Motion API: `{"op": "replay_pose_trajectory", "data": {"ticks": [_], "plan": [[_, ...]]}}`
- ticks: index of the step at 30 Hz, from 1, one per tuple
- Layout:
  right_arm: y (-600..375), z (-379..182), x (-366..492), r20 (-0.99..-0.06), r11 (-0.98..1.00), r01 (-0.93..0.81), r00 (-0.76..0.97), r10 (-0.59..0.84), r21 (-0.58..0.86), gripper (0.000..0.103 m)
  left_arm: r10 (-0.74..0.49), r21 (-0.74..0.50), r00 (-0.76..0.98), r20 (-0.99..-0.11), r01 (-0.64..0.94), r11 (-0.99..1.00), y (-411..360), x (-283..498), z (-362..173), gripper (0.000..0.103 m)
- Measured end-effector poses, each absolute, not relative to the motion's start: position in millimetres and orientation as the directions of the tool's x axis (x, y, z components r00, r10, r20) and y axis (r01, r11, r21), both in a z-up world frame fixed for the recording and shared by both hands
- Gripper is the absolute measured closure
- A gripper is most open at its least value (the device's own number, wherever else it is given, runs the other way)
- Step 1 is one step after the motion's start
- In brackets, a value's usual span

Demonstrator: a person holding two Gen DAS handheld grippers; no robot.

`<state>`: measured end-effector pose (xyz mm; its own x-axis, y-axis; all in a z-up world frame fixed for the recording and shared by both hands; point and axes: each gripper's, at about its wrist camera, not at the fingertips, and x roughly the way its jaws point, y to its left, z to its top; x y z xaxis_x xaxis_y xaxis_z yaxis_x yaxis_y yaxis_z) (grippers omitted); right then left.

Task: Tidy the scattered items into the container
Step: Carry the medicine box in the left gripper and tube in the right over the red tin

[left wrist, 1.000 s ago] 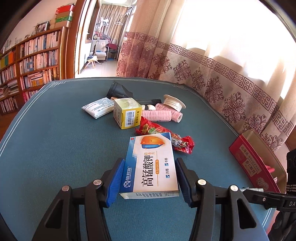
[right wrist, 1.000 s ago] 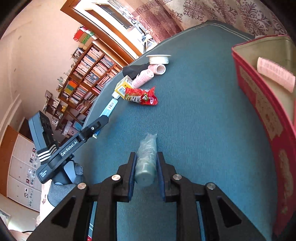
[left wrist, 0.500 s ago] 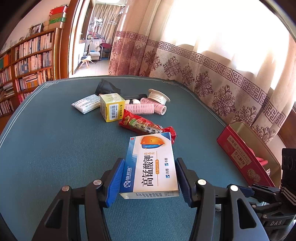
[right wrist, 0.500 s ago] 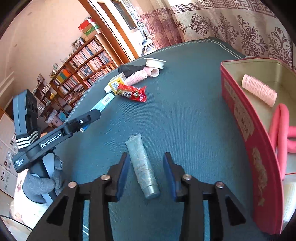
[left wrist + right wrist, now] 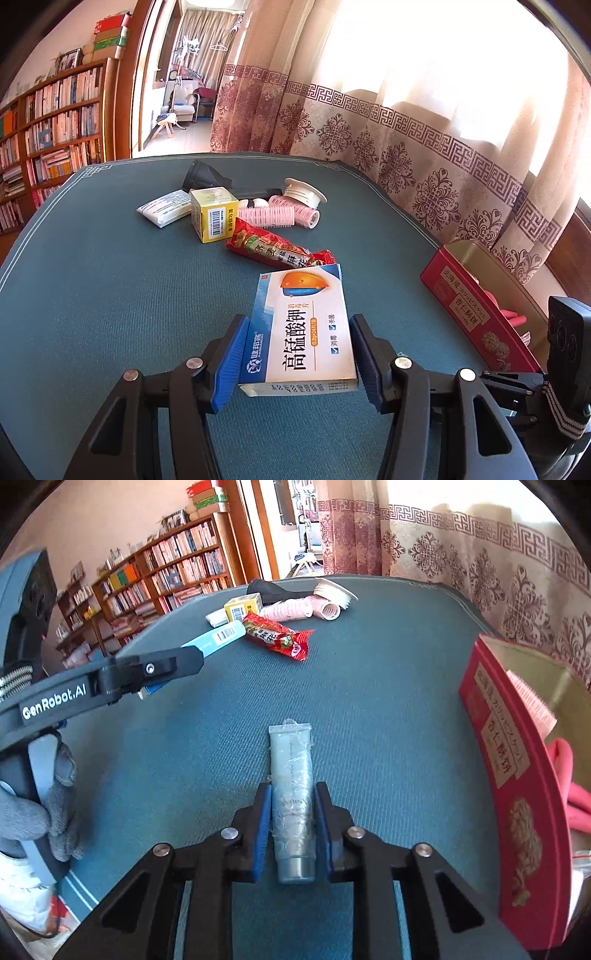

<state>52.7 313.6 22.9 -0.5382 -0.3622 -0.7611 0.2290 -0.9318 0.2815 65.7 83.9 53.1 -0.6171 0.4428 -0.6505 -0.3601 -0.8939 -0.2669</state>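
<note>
Apparently film-wrapped, the soft grey tube (image 5: 291, 794) sits between closing blue-padded jaws.

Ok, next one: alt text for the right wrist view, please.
The right gripper is closing on a silver-grey tube lying on the blue-green table. A red tin stands open at right; at left, a gloved hand holds the left gripper, which grips a blue-edged box.
</note>
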Motion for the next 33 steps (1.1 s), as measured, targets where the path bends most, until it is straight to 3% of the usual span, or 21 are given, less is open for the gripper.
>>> {"op": "replay_pose_trajectory", "data": {"ticks": [4,10,16,33], "plan": [[335.5,31.2,61.3,-0.700,-0.883,0.206,-0.544,-0.462,0.422,0.078,0.447,-0.263,-0.622,-0.643,-0.368,-0.892,85.8,68.3,59.1,0.046],[360.9,67.6,81.2,-0.621,-0.868,0.186,-0.632,-0.464,0.460,0.078,0.464,-0.243,-0.620,-0.632,-0.410,-0.879,103.3,75.1,70.2,0.046],[401.2,95.5,98.8,-0.583,-0.902,0.104,-0.730,-0.356,0.420,0.078,0.497,-0.214,-0.603,-0.624,-0.480,-0.851,134.7,83.0,83.3,0.046],[492.8,103.0,128.6,-0.578,-0.935,-0.162,-0.814,-0.055,0.316,0.078,0.612,-0.150,-0.482,-0.627,-0.696,-0.702,271.3,99.2,103.0,0.046]]}}
